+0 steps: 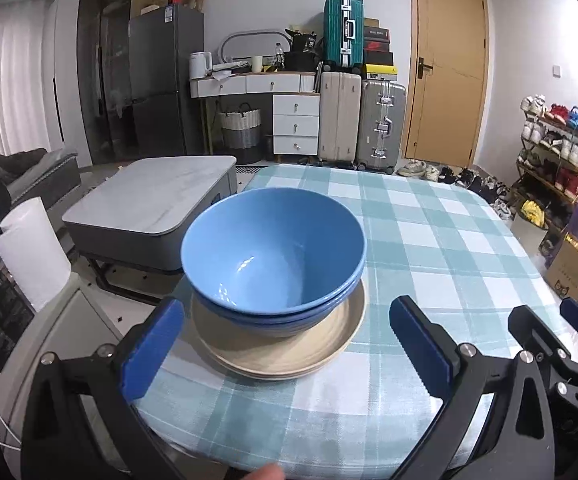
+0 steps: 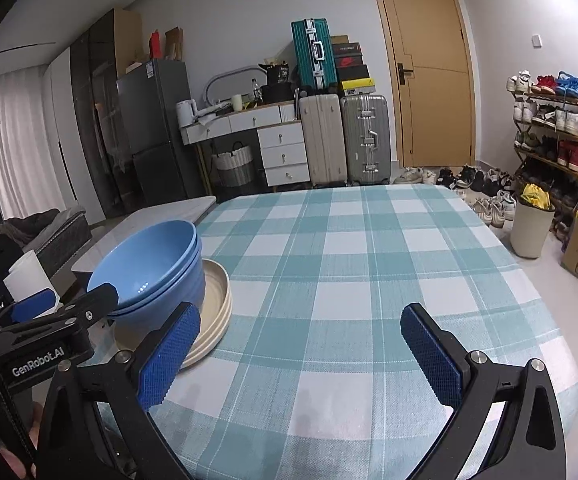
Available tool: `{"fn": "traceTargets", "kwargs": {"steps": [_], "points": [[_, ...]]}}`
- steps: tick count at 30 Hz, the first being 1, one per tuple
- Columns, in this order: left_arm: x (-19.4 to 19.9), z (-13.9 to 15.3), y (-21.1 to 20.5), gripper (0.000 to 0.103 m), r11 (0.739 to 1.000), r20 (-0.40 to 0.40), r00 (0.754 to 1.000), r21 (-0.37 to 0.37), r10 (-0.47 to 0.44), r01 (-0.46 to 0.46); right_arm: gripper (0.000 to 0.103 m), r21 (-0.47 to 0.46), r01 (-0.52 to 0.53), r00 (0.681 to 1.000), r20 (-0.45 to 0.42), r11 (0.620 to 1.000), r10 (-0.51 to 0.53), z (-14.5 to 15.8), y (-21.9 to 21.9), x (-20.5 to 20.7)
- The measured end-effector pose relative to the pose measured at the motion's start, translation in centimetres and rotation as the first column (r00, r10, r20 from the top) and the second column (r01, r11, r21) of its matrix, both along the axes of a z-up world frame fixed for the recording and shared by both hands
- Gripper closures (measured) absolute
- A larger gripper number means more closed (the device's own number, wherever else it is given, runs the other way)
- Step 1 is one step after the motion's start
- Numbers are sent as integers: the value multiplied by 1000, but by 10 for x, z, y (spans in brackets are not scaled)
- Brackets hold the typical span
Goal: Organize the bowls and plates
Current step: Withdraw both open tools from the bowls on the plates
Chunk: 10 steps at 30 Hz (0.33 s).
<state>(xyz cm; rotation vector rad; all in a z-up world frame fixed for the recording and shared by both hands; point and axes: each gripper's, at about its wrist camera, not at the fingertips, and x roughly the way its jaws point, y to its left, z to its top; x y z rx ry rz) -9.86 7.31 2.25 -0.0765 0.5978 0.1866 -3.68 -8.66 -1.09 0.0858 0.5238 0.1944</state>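
Two nested blue bowls (image 1: 273, 256) sit on stacked beige plates (image 1: 285, 350) near the left edge of the checked table (image 1: 429, 240). My left gripper (image 1: 287, 344) is open, its blue pads on either side of the stack's near side, touching nothing. The stack also shows at the left of the right wrist view: bowls (image 2: 153, 268), plates (image 2: 215, 300). My right gripper (image 2: 299, 354) is open and empty over bare cloth, to the right of the stack. The left gripper shows in that view (image 2: 49, 320), and the right gripper at the left wrist view's right edge (image 1: 549, 336).
A grey coffee table (image 1: 149, 204) stands beyond the table's left edge, with a white roll (image 1: 33, 256) near it. Suitcases (image 2: 345, 140), a door, a shoe rack (image 2: 549, 132), a bin (image 2: 531, 228) and a cardboard box line the far and right sides.
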Motion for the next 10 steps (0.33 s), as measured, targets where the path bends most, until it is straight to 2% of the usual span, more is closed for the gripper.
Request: {"fn": "traceTargets", "kwargs": {"steps": [5, 10], "points": [[-1, 0, -4, 0, 1000, 3, 1000, 19, -18, 17, 1, -3, 7, 1000, 4, 1000, -7, 0, -2, -2], [-7, 4, -9, 0, 998, 57, 998, 63, -4, 0, 1, -2, 9, 1000, 6, 1000, -9, 1, -3, -4]]}}
